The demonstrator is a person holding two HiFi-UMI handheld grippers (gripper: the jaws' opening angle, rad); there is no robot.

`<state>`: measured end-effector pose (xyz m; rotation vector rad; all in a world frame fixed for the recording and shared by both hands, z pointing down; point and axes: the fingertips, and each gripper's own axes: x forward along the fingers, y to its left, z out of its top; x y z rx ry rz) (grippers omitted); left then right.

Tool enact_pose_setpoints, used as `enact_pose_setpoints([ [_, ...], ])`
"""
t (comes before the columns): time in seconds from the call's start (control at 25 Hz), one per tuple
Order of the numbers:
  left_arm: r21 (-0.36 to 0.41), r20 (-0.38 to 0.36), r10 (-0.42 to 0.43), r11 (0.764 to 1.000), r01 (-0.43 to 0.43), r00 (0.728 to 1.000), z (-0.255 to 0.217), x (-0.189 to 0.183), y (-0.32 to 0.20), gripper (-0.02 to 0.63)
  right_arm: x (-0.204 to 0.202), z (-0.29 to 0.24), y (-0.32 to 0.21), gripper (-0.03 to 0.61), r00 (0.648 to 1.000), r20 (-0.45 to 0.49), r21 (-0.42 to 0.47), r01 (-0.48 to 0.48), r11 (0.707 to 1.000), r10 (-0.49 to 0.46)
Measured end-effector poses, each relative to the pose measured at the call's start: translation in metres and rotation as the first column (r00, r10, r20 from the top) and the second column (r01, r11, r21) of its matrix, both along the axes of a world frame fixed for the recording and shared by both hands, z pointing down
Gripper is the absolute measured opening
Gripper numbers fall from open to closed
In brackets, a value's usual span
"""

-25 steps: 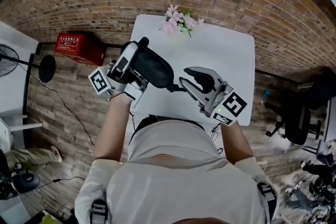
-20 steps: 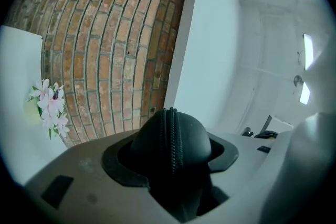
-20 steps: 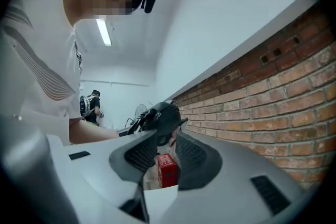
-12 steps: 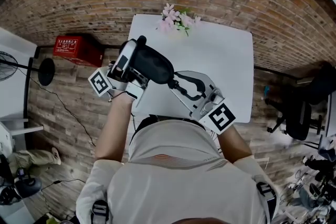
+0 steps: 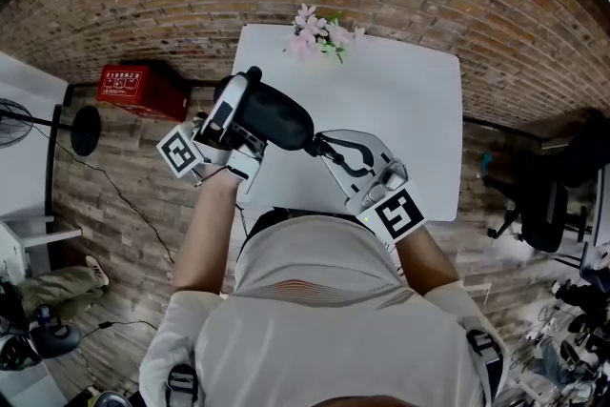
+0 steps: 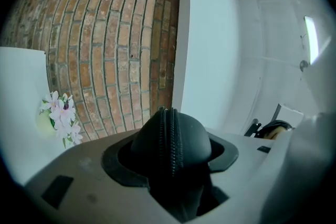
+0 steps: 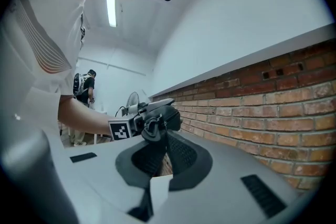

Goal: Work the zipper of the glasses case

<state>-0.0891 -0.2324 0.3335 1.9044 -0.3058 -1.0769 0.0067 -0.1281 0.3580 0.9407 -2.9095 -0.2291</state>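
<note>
The black, rounded fabric glasses case [image 5: 281, 117] hangs in the air over the near left edge of the white table [image 5: 400, 110]. The left gripper [image 5: 250, 112] clamps it across its width, jaws wide on it. In the left gripper view the line of zipper teeth [image 6: 170, 139] runs up the middle of the case, facing out. The right gripper [image 5: 319, 146] sits at the case's right end and its jaws have just been closing. They are now together, with what looks like the small dark zipper pull [image 7: 152, 124] pinched at their tips. The step in hand seems to be drawing that pull along the track. To do it well, the pull should follow the curve of the teeth and not tug away from the case, while the left grip braces clear of the seam. A thin tab slips easily, so a steady, even draw suits it
</note>
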Motion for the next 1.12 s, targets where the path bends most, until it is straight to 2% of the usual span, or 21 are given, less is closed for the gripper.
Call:
enact_pose_setpoints([
  [0.28,-0.008,0.028,-0.023,1.000,0.023,0.999,0.004,-0.001,-0.005,0.265,0.000,0.006,-0.002,0.054,0.999,-0.052,0.006,0.009,1.000,-0.009],
  [0.4,-0.018,0.035,-0.032,0.999,0.033,0.999,0.006,-0.001,-0.008,0.265,-0.003,0.005,-0.003,0.089,0.999,-0.026,-0.008,0.021,1.000,-0.021],
  [0.52,-0.024,0.035,-0.032,0.999,0.033,0.999,0.007,0.000,-0.009,0.265,-0.003,0.000,-0.004,0.085,1.000,0.011,-0.012,0.017,1.000,-0.017],
  [0.6,-0.026,0.044,-0.038,0.999,0.039,0.998,0.009,-0.001,-0.009,0.265,-0.002,0.001,-0.005,0.054,1.000,0.005,-0.006,0.011,1.000,-0.011],
  [0.68,-0.027,0.064,-0.041,0.999,0.043,0.997,0.010,-0.002,-0.009,0.265,-0.001,0.003,-0.004,0.051,1.000,-0.011,-0.004,0.004,1.000,-0.004],
  [0.84,0.008,0.177,-0.032,0.999,0.031,0.984,0.010,0.004,-0.003,0.262,0.008,0.002,-0.008,0.049,1.000,-0.009,-0.012,-0.027,1.000,0.027],
  [0.88,0.007,0.181,-0.028,1.000,0.028,0.983,0.011,0.004,-0.002,0.262,0.010,0.002,-0.010,0.049,1.000,-0.013,-0.010,-0.027,1.000,0.027],
  [1.0,-0.027,0.093,-0.047,0.998,0.050,0.995,0.009,-0.006,-0.007,0.262,0.014,0.005,-0.011,0.050,0.999,-0.033,-0.010,-0.014,1.000,0.013],
  [1.12,-0.026,0.067,-0.051,0.998,0.052,0.996,0.007,-0.010,-0.006,0.262,0.017,0.016,-0.008,0.051,0.998,-0.070,-0.016,-0.001,1.000,0.000],
])
